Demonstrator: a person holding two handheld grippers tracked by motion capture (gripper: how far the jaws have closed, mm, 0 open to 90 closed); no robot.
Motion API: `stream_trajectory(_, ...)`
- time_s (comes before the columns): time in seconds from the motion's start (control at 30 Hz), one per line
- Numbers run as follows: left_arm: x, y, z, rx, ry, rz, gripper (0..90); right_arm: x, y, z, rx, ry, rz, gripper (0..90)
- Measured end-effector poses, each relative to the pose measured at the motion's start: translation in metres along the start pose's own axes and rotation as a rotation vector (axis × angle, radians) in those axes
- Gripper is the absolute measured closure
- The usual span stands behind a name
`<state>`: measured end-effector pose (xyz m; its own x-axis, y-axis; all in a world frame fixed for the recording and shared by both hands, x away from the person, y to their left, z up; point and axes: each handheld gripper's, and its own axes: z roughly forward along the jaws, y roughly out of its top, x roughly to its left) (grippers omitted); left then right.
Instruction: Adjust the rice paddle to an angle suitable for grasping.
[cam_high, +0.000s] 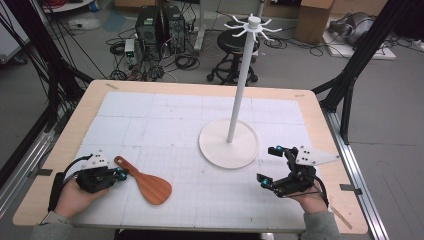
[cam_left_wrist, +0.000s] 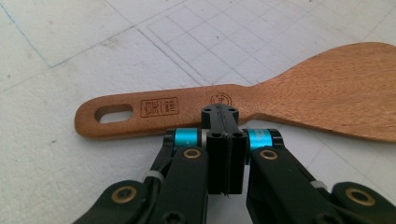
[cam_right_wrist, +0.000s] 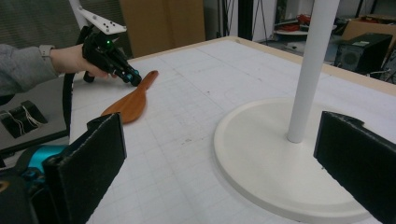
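Spatula (cam_high: 146, 183) of reddish wood lies flat on the white gridded mat (cam_high: 200, 120) in the lower left of the high view, handle toward the upper left, blade toward the lower right. The left gripper (cam_high: 121, 174) sits just beside the handle, held by a hand (cam_high: 75, 197) at the bottom left. In the left gripper view, its jaws are pressed together with nothing between them, their tips right at the near edge of the handle, close to a round stamp and right of the oval hanging hole. The right gripper (cam_high: 270, 165) rests in the lower right of the high view, jaws spread wide, grasping nothing. Just to its upper left stands the white rack (cam_high: 239, 90), a tall pole on a round base, with hooks at the top.
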<state>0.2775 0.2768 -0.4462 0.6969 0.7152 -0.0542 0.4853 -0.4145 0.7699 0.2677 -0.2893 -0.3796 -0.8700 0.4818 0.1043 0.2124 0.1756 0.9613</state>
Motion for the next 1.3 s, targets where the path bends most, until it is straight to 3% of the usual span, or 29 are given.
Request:
stream_trajectory(0.43,0.001,0.010,0.012,-0.006,0.006,-0.027,89.8,0.000,-0.001,0.002,0.008,-0.001,-0.002,0.8)
stream_trajectory(0.77,-0.012,0.023,0.027,0.010,0.005,0.024,89.8,-0.001,-0.002,0.001,0.009,-0.002,0.000,0.8)
stream_trajectory(1.13,-0.015,0.035,0.046,-0.011,-0.020,0.014,89.7,-0.002,-0.003,0.002,0.012,-0.001,0.004,0.8)
stream_trajectory(1.27,-0.016,0.035,0.046,-0.013,-0.015,0.013,89.7,-0.002,-0.003,0.001,0.011,0.000,0.005,0.8)
stream_trajectory(1.3,-0.017,0.035,0.044,-0.026,0.004,0.020,89.8,-0.002,-0.003,0.001,0.011,0.000,0.005,0.8)
